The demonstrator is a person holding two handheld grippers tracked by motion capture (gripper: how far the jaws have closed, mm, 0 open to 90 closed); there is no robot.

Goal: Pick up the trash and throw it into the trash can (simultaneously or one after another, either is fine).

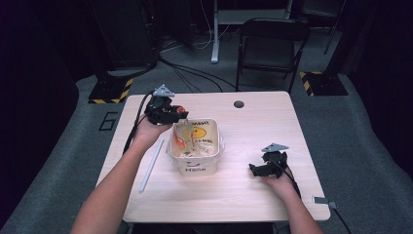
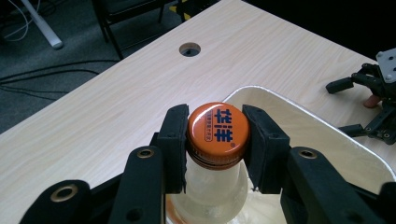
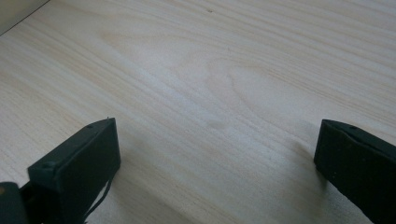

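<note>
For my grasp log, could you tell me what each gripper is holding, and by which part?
The left gripper clamps a clear bottle by its orange cap, over the white bin. The right gripper is open, holding nothing.

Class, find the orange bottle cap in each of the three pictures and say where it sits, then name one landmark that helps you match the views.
High view: the orange bottle cap sits left of centre, at the tip of the left hand-held gripper, above the white tub's far-left corner.
Left gripper view: centre, clamped between the two black jaws.
Right gripper view: not in it; bare table.
Shared landmark: the table's round cable hole.
</note>
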